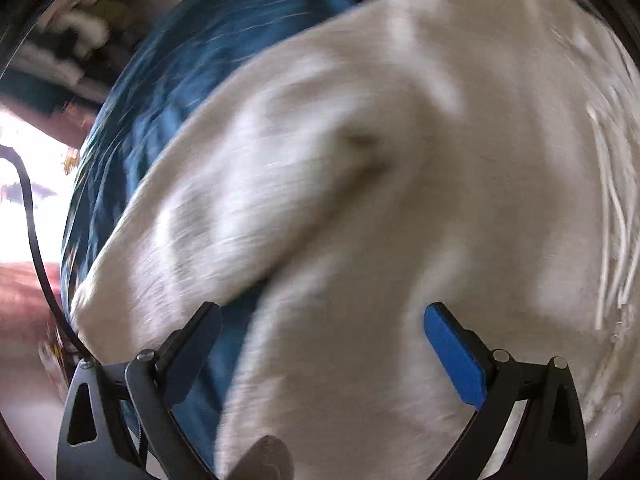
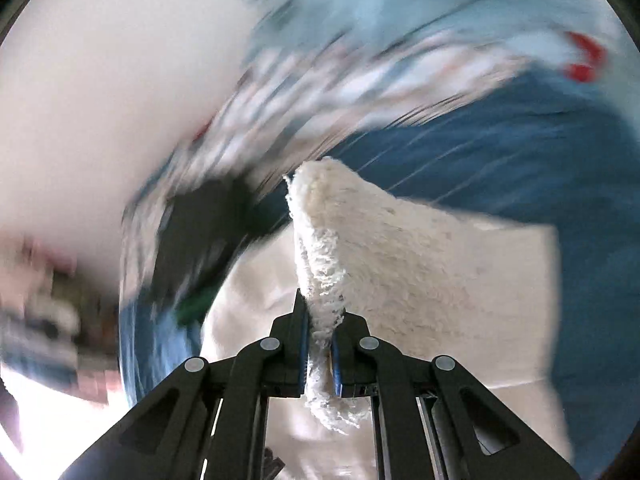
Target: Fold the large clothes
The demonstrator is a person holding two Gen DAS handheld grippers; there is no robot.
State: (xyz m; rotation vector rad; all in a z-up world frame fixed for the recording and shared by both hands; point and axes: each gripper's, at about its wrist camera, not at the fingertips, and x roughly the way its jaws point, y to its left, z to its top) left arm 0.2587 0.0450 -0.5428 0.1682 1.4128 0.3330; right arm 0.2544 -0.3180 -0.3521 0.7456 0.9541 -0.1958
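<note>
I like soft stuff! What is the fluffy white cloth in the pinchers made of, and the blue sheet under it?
The fluffy white cloth looks like cotton terry or fleece: loose, curly loops fray along its edge in the right gripper. The blue sheet looks like smooth woven fabric, matte, with thin pale stripes; blur leaves the fibre unclear.
</note>
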